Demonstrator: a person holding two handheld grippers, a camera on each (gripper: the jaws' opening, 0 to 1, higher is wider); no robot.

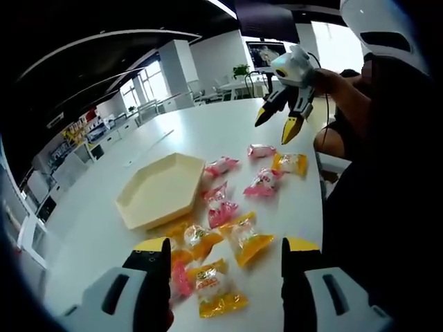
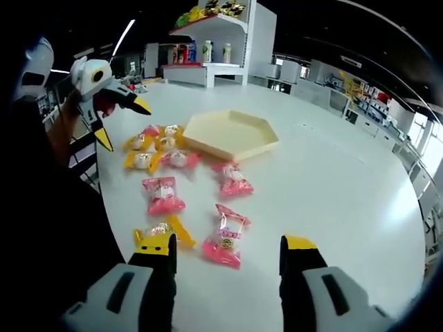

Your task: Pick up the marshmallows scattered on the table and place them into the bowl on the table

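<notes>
Wrapped pink and yellow marshmallows (image 1: 220,214) are seen scattered across a white table (image 2: 332,180) beside a pale hexagonal bowl (image 1: 156,190), in which none can be seen yet. Both the left gripper (image 1: 225,266) and the right gripper (image 2: 225,259) are held above the sweets with jaws spread and nothing between them. Because several packets lie touching or overlapping near the bowl, two could be caught in one pinch, or a slick wrapper could be squeezed out and dropped short.
</notes>
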